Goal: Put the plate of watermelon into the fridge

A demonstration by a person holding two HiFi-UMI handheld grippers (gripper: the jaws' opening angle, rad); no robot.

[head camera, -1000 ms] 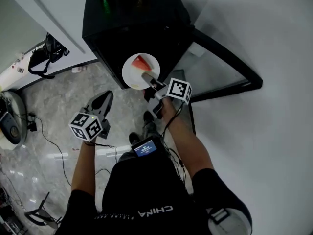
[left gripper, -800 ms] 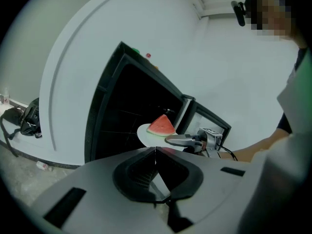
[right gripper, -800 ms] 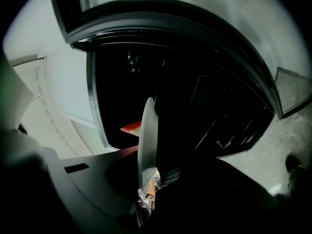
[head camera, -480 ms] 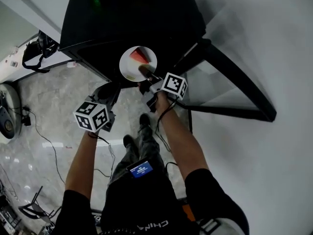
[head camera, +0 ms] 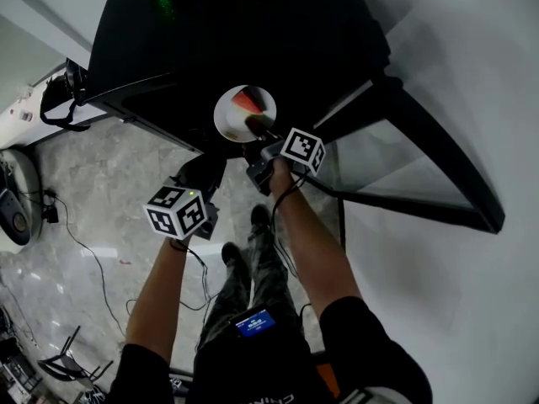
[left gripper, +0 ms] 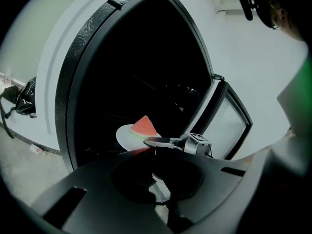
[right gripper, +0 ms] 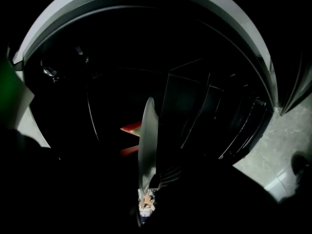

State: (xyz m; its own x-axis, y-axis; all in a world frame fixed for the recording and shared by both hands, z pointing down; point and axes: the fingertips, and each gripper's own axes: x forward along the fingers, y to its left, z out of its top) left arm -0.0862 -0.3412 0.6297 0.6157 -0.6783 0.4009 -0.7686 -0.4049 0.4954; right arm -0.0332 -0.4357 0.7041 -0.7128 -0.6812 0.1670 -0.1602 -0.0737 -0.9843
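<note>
A white plate (head camera: 238, 118) with a red watermelon wedge (head camera: 247, 101) hangs at the mouth of the open black fridge (head camera: 253, 32). My right gripper (head camera: 259, 130) is shut on the plate's near rim. In the right gripper view the plate (right gripper: 147, 140) stands edge-on between the jaws, the watermelon wedge (right gripper: 131, 127) to its left and dark fridge shelves (right gripper: 195, 111) behind it. The left gripper view shows the plate (left gripper: 127, 135), the watermelon wedge (left gripper: 145, 126) and the right gripper (left gripper: 158, 141) from the side. My left gripper (head camera: 202, 172) is shut and empty, lower left of the plate.
The fridge door (head camera: 421, 175) stands swung open to the right against the white wall. A black bag (head camera: 59, 99) lies on a white surface at the left. Cables (head camera: 84, 251) run over the marble floor. The person's feet (head camera: 248, 234) stand just before the fridge.
The fridge has come closer and fills more of the head view. The plate sits further over the dark opening. My left gripper has risen and moved right, nearer the fridge's lower edge.
</note>
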